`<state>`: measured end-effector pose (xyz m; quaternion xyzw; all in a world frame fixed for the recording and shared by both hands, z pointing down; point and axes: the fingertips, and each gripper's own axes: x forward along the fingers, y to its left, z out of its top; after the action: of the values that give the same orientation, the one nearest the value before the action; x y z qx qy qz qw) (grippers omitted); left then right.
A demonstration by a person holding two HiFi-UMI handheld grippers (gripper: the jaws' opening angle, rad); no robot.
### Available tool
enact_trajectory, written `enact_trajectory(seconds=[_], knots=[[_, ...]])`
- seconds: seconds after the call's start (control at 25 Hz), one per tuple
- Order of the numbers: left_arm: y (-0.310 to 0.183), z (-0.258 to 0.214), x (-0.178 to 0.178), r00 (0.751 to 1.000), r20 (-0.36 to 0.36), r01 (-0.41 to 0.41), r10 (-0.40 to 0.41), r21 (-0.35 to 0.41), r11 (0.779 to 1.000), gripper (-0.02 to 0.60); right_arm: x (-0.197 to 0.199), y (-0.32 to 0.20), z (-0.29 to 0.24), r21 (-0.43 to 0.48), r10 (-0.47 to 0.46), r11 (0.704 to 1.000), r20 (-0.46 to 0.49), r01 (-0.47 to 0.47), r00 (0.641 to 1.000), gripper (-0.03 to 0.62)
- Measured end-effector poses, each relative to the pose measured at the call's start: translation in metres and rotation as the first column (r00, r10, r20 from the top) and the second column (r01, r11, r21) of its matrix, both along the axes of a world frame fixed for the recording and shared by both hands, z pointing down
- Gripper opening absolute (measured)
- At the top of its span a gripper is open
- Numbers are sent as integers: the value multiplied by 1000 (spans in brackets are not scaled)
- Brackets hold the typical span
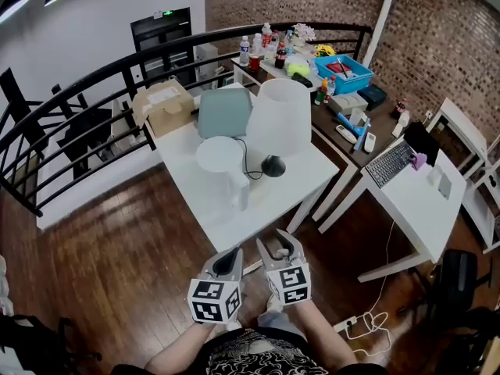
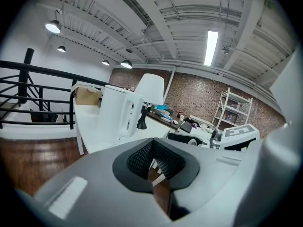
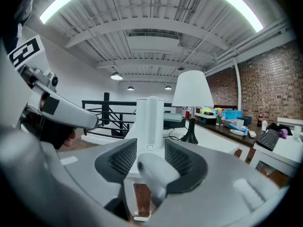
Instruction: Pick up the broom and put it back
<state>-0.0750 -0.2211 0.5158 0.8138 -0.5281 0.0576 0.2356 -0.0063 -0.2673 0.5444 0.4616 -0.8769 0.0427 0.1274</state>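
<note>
R gripper: jaws partway apart and pinching a smooth white rounded shaft, which I take for the top end of the broom handle. The shaft fills the gap between the ribbed pads. The grip is low in front of the person, just short of the near edge of the white table. The rest of the broom drops toward the wood floor. The head isn't visible in any view, so I can't tell if it's off the ground.

L gripper sits just beside the R one, jaws pressed together at the tips w/ nothing between them. Only floor and some white bars show through the gap.

Handling, my guess: the handle looks stiff and light, prob. hollow plastic or painted tube. It's glossy and round, so it could slip or twist in the pads. Held near the top, a long broom w/ its weight at the bottom will swing like a pendulum. Better to take it a bit below the rounded cap, across the straight part, and have the L gripper steady it lower down.

Beyond, on the table: a lamp and a tall white unit, both close enough for a swinging handle to hit.
</note>
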Motion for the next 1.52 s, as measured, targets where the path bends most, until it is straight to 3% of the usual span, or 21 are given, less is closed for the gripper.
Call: enact_trajectory(seconds=[0.2, 0.52, 0.88, 1.24, 1.52], knots=[[20, 7, -3, 999, -12, -51, 51, -18, 999, 3, 4, 25, -5, 16, 50, 999, -22, -50, 999, 156], [35, -9, 7, 992, -54, -110, 111, 15, 994, 3, 18, 58, -34, 82, 105, 991, -43, -101, 994, 156], [49, -28, 46, 973, -94, -206, 210, 50, 977, 3, 55, 95, -60, 106, 208, 973, -13, -206, 978, 156], [59, -40, 114, 932, -77, -347, 354, 88, 934, 3, 105, 128, -86, 170, 311, 935, 27, -311, 950, 156], [70, -46, 168, 894, -66, -434, 443, 117, 894, 3, 149, 147, -84, 156, 399, 902, 57, -403, 915, 156]])
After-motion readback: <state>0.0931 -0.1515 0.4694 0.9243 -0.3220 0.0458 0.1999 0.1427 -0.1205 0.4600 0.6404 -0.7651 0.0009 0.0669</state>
